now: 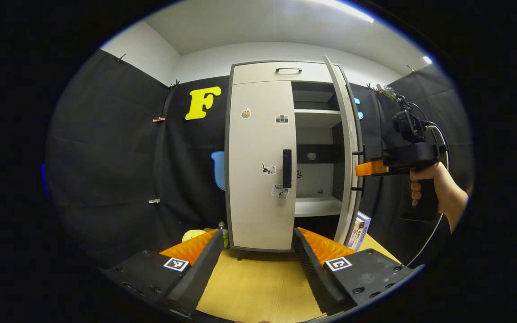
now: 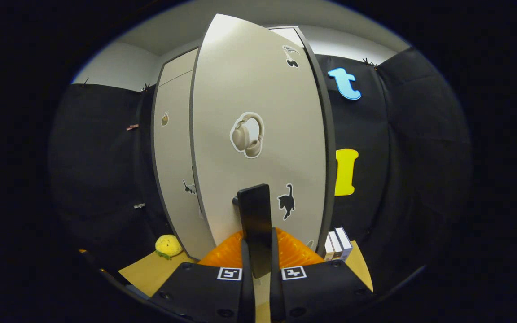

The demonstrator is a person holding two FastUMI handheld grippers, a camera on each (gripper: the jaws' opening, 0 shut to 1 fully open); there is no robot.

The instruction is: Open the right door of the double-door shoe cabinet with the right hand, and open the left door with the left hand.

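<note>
Right tool [image 2: 258,264] clamped on the right door's handle [image 2: 255,224], fingers either side of the bar, so as to swing the panel on its hinge. Right door [image 1: 346,148] standing well out from the cabinet [image 1: 281,72], shelves exposed. Left door [image 1: 258,166] flush and shut, its handle [image 1: 287,168] untouched. Left tool [image 1: 256,255] spread wide, low over the surface [image 1: 254,282], aimed at that door, probably ready to reach for the bar. Books [image 1: 359,231] beside the cabinet's right foot.
</note>
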